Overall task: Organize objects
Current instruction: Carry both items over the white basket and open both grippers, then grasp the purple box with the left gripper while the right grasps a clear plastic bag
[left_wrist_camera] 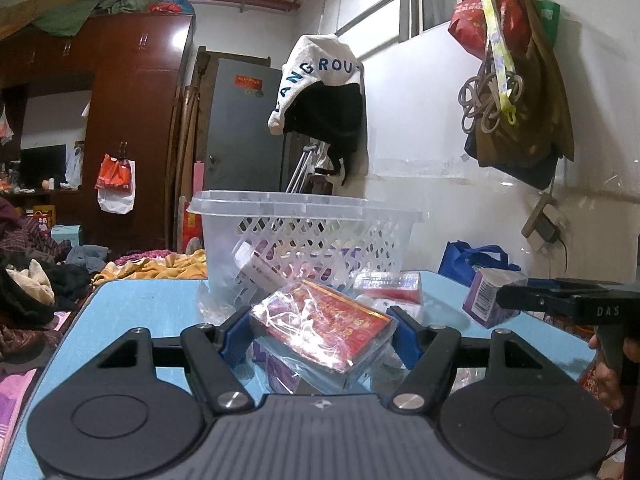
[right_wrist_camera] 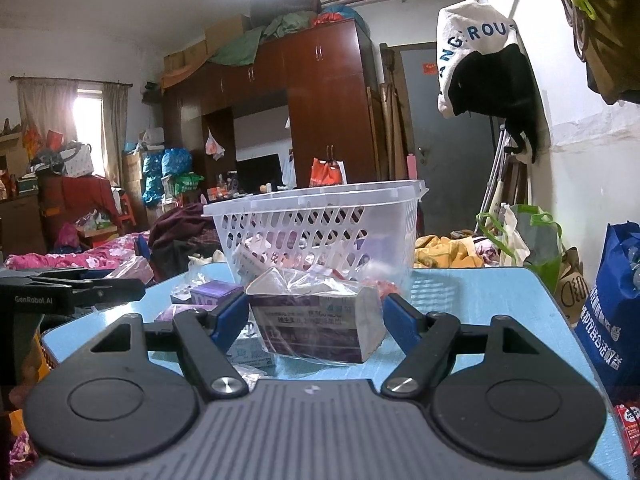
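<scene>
Two grippers are each squeezing a slippery wrapped box, left gripper [left_wrist_camera: 320, 334] the red box [left_wrist_camera: 320, 330], right gripper [right_wrist_camera: 316, 320] the purple box [right_wrist_camera: 316, 316], and either could be slipping out before reaching the far basket [right_wrist_camera: 316, 216].

The right gripper [right_wrist_camera: 316, 320] is reaching over the blue table [right_wrist_camera: 500, 320], its 2 blue fingertips [right_wrist_camera: 402, 322] sitting on either side of a purple-and-white box [right_wrist_camera: 316, 324] wrapped in clear plastic (whether they are pressing it or merely flanking it is unclear). Just behind the box, a white lattice basket [right_wrist_camera: 316, 220] is standing upright, holding several packets. A smaller purple box [right_wrist_camera: 214, 294] is lying to the left on the table. The left gripper [right_wrist_camera: 72, 288] is poking in from the left edge. A blue bag [right_wrist_camera: 612, 320] is standing beside the table at right.
</scene>
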The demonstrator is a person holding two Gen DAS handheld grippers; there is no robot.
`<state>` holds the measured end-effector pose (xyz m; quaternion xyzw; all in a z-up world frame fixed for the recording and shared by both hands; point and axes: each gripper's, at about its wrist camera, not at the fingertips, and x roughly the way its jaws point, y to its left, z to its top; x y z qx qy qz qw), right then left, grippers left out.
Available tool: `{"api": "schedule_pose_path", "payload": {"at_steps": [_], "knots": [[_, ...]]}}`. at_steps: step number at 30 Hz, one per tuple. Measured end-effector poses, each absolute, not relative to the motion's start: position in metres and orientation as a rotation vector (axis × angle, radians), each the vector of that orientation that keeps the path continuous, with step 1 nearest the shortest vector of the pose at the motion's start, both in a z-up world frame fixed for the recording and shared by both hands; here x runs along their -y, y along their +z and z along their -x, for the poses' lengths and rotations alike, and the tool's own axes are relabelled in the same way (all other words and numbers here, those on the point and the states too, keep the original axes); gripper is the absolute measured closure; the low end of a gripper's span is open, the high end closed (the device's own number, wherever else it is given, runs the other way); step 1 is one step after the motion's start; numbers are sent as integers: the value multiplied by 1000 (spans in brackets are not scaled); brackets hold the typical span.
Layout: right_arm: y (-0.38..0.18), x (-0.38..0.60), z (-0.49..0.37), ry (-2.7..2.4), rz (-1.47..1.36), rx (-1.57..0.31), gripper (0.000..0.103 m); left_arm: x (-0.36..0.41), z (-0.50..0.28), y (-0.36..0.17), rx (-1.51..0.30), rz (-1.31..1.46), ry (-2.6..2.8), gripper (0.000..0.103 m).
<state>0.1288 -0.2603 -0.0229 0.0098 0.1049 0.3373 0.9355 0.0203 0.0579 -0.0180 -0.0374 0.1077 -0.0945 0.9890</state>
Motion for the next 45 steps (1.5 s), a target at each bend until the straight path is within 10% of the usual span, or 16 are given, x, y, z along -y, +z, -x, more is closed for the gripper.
{"api": "schedule_pose_path", "payload": {"at_steps": [13,26,30,45], "knots": [[-3,258,-130,689,-35,-152,26,-60,-32,14,-155,88,-200,29],[74,171,-248,636,54,-107,26,-58,-223,87,-301,125,-94,21],[65,158,-260,595,100,-152,0,-65,-249,72,-372,128,-58,10],[-37,258,-113,744,-83,-247,0,-64,-74,6,-314,112,-192,4]]}}
